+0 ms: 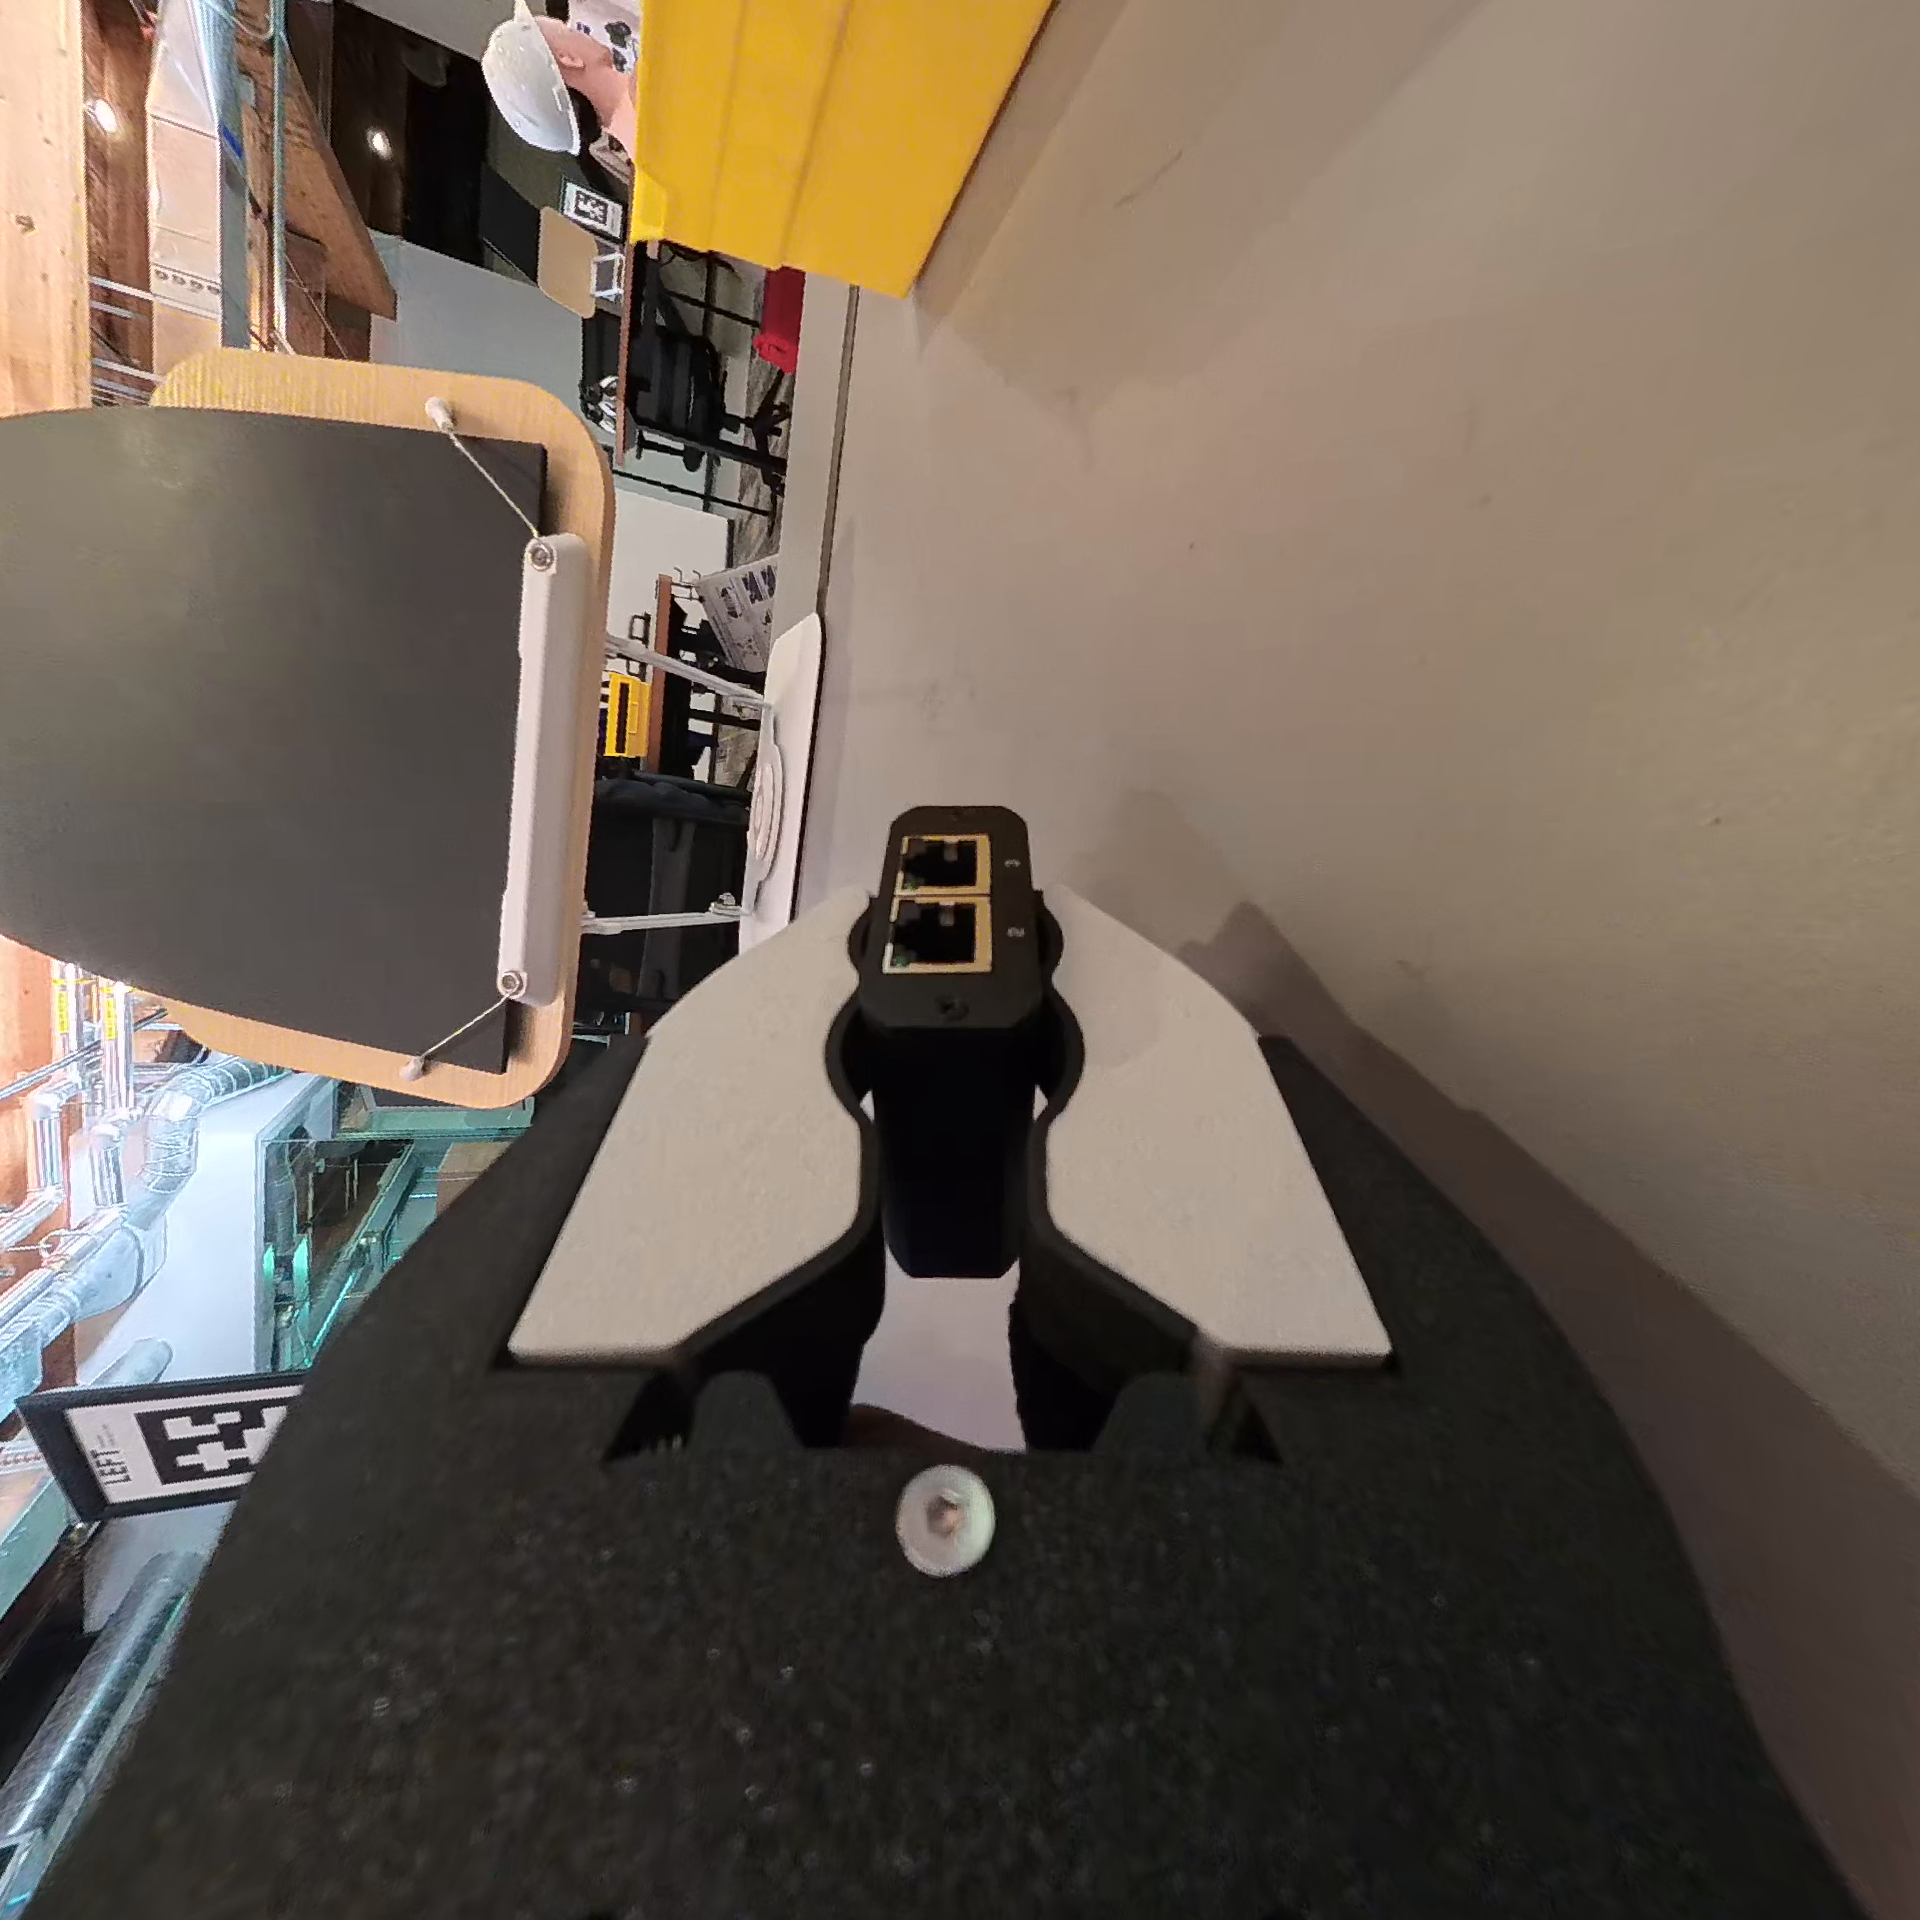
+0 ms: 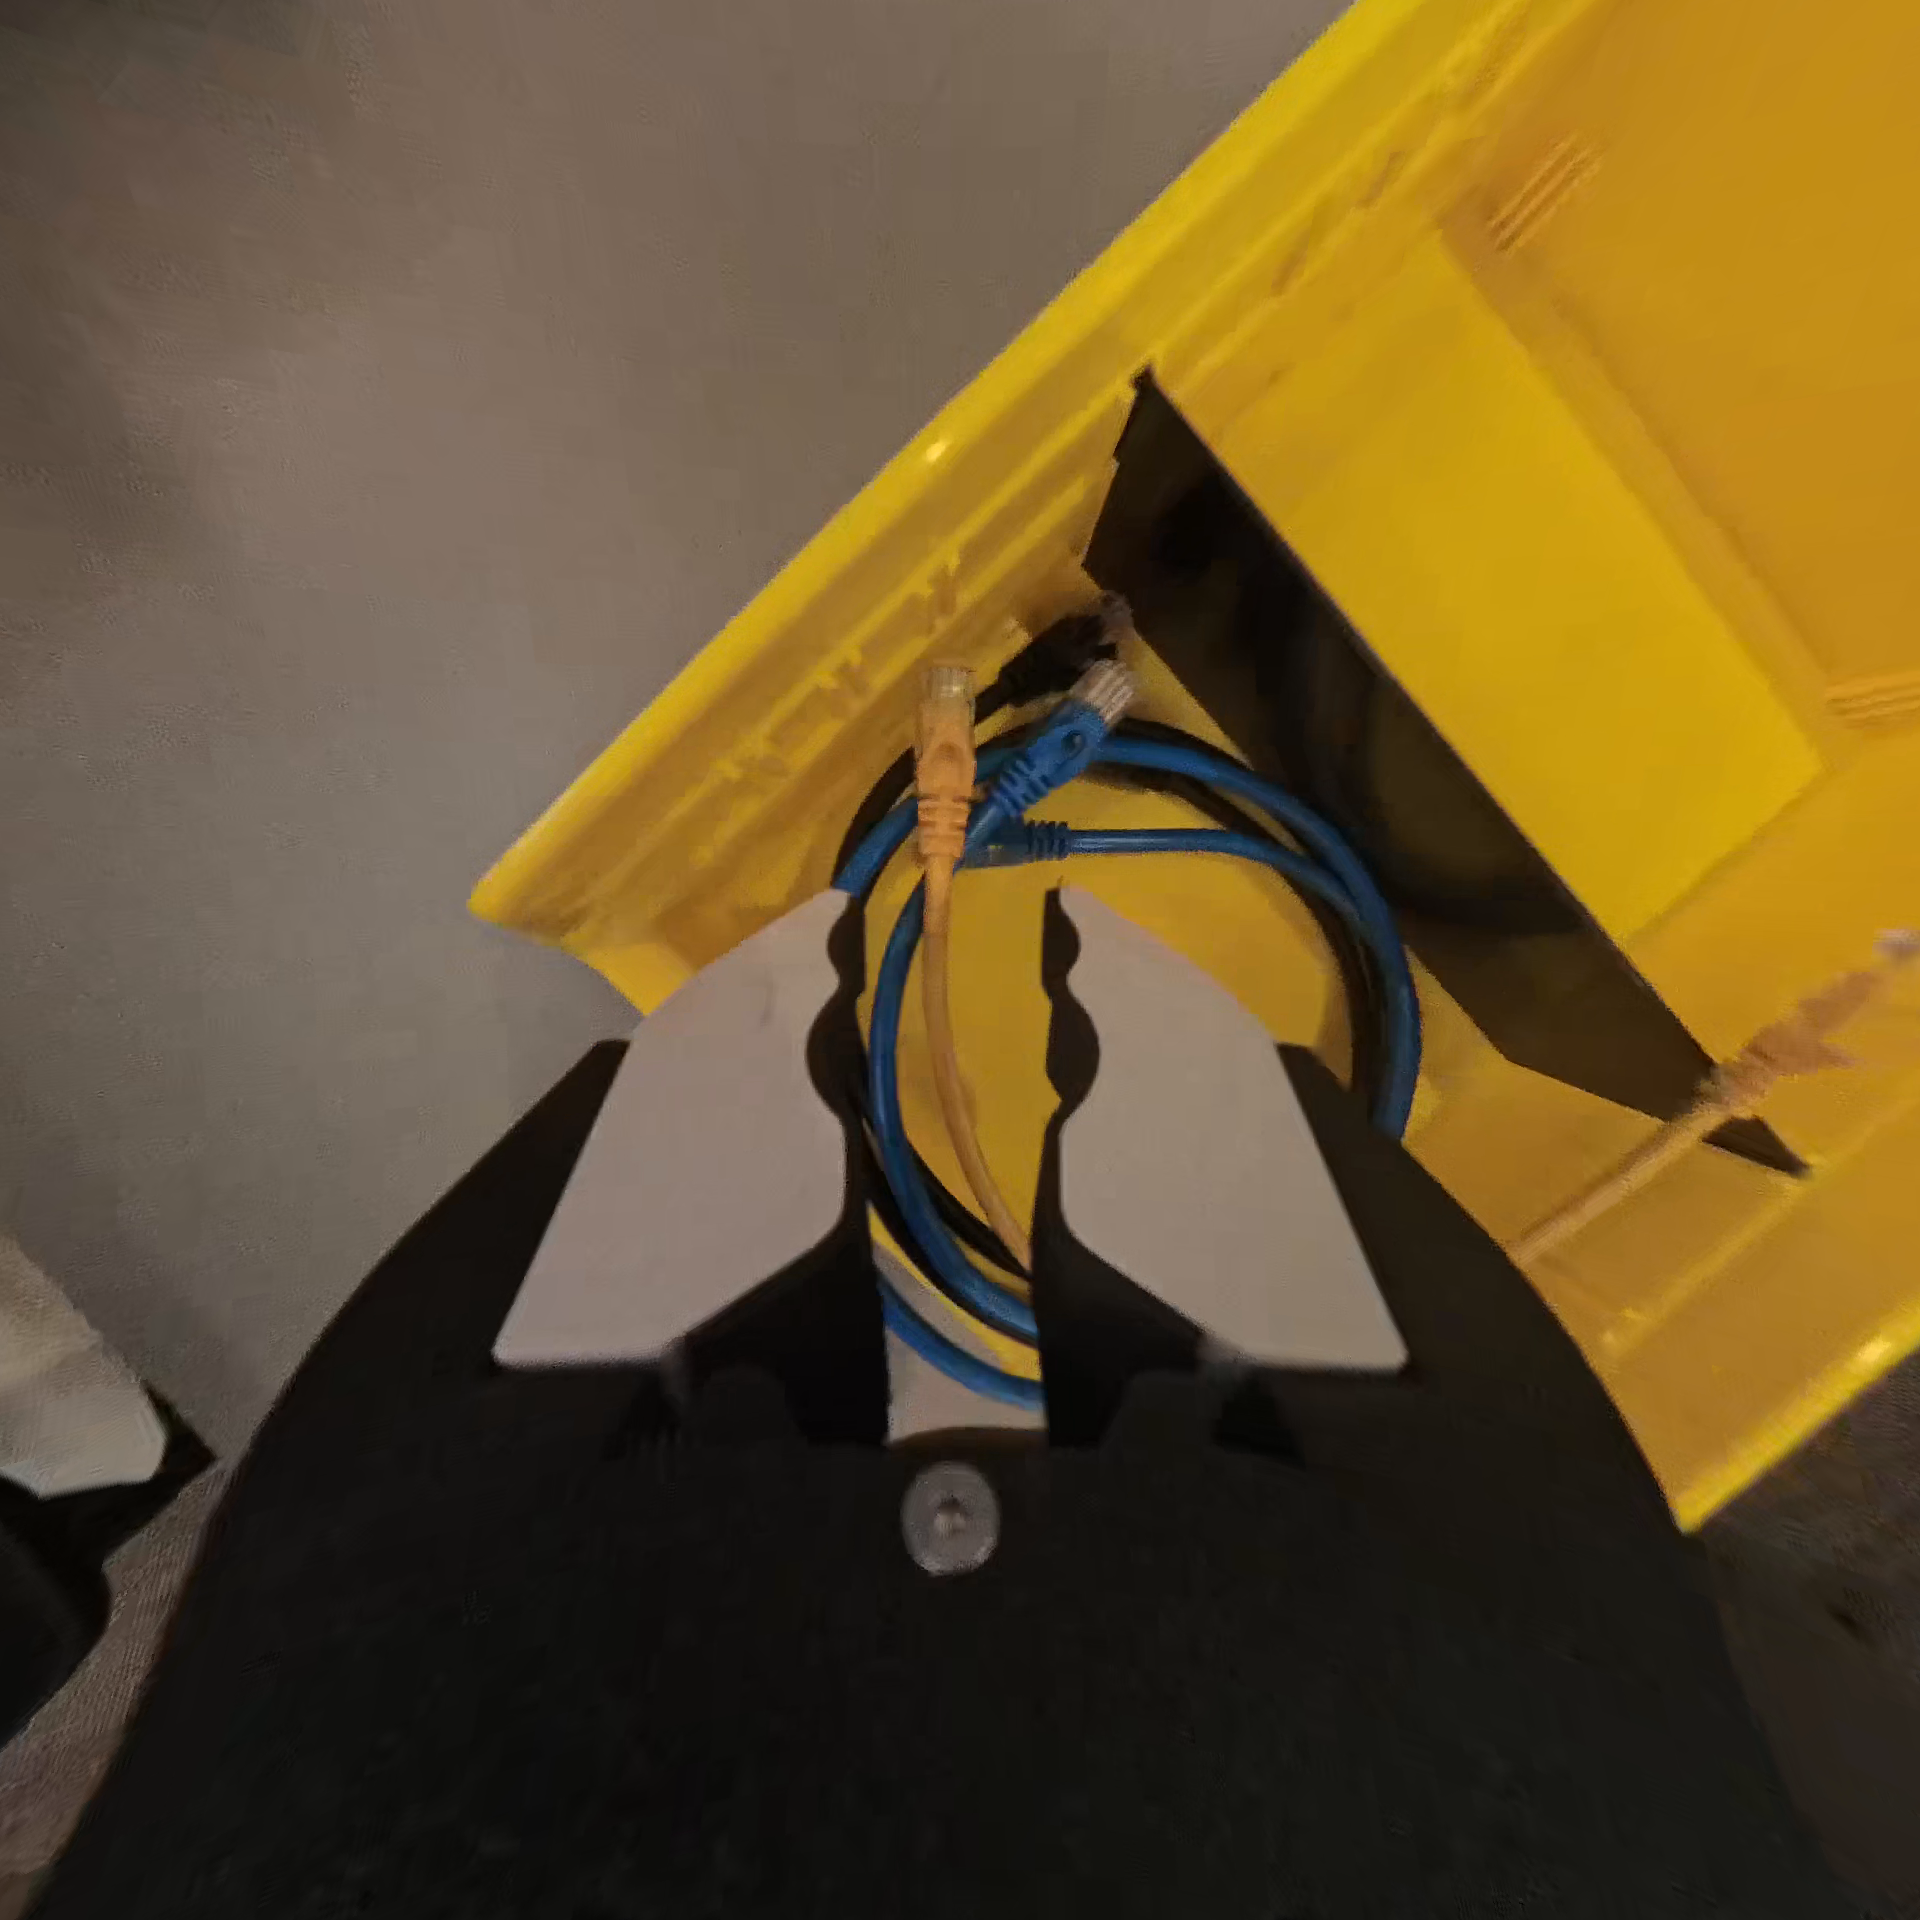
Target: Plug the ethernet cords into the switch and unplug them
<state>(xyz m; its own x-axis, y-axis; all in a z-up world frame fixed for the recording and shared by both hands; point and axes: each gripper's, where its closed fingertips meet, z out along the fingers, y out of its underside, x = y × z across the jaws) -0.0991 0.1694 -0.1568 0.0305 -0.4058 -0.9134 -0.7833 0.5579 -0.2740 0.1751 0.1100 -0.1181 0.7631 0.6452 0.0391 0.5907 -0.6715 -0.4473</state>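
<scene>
Left wrist view, from left to right. At the far left, a dark flat board (image 1: 260,707) on a wooden panel (image 1: 577,727), with a white bar (image 1: 540,769) screwed to its edge. Low down in the corner, a black and white square tag (image 1: 187,1439). Up top, a yellow bin (image 1: 821,135) against the pale table (image 1: 1455,623). In the middle, the left gripper (image 1: 956,935), squeezed tight around a small black switch (image 1: 956,997). White fingers (image 1: 727,1143) pressed on both sides of the box. Switch pointing away from the camera, two square ports on its end, one just above the other, both with nothing plugged in. To the right, only pale table and a soft shadow.

Right wrist view, from left to right. Grey table (image 2: 312,520) on the left. In the middle, the right gripper (image 2: 951,914), spread open, holding nothing. Just past and between its tips, a yellow cord (image 2: 940,935) with its plug end (image 2: 945,748) pointing up. Around it, a blue cord (image 2: 1299,862) curled in loops, its plug beside the yellow one. Next to those, a black cord (image 2: 1049,655) end. All three lying inside a yellow bin (image 2: 1507,623), near its corner. Farther right, a dark divider (image 2: 1351,779) across the bin, and another yellowish plug (image 2: 1787,1049), blurry.
</scene>
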